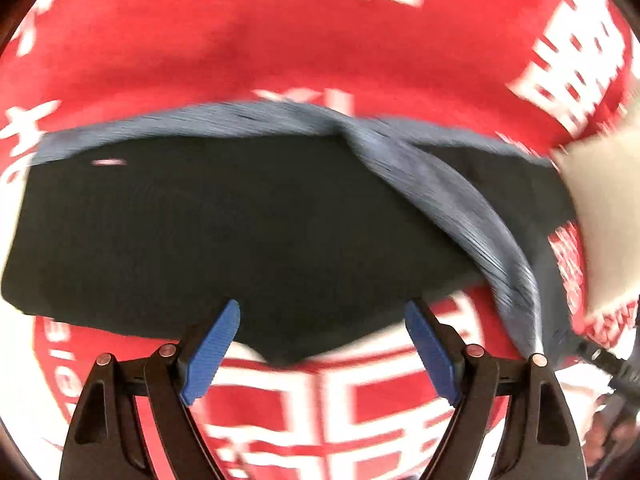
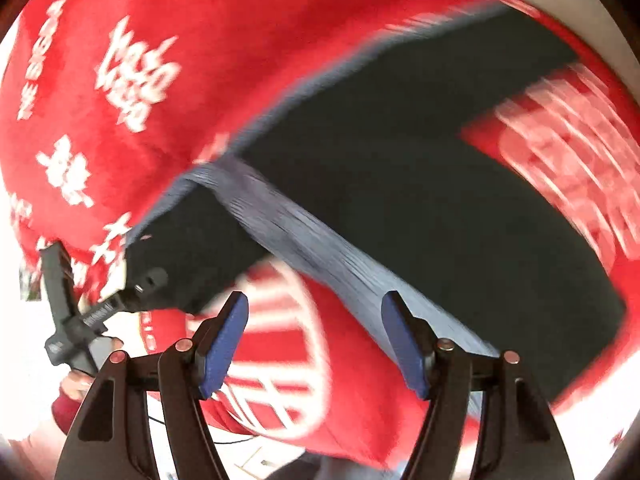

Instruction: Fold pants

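Dark pants [image 1: 240, 232] with a grey ribbed waistband [image 1: 448, 200] lie folded on a red cloth with white print [image 1: 280, 52]. My left gripper [image 1: 322, 346] is open, its blue pads just above the pants' near edge, holding nothing. In the right wrist view the pants [image 2: 420, 168] stretch across the middle, and the grey waistband [image 2: 320, 248] runs diagonally toward my right gripper [image 2: 314, 340], which is open and empty just above it. The left gripper's body [image 2: 80, 320] shows at the left edge. Both views are motion-blurred.
The red printed cloth [image 2: 160, 60] covers the whole work surface. A pale object [image 1: 600, 220] intrudes at the right of the left wrist view. The other gripper's dark body [image 1: 612, 364] shows at lower right there. A hand and red sleeve [image 2: 76, 392] show at lower left.
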